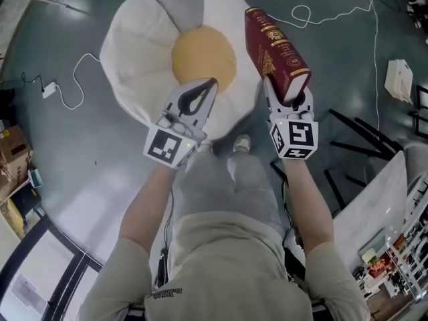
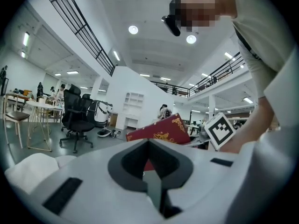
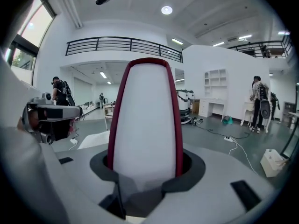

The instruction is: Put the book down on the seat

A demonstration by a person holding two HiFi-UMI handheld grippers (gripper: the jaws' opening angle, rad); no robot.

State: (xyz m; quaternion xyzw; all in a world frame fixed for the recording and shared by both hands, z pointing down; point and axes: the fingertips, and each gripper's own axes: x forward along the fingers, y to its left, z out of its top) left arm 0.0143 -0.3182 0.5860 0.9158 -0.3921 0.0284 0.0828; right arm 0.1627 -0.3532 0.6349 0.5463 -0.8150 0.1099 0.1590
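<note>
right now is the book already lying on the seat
No, the red book is clamped upright in the right gripper, off the egg-shaped seat.

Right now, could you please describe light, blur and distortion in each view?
Head view: evenly lit, sharp, edges bowed. Left gripper view: heavy fisheye, black corners, glaring round ceiling lamps. Right gripper view: the dark red hardback book looms close, its white page edge bright and soft.

Bright, even indoor light from round ceiling lights (image 2: 133, 30) and strips, with daylight from a window (image 3: 21, 45) at the left. Shadows on the floor (image 1: 80, 172) are faint and soft. Both gripper views are fisheye, bent and black at the edges. The book (image 3: 147, 120) near the lens is washed-out white and soft.
</note>
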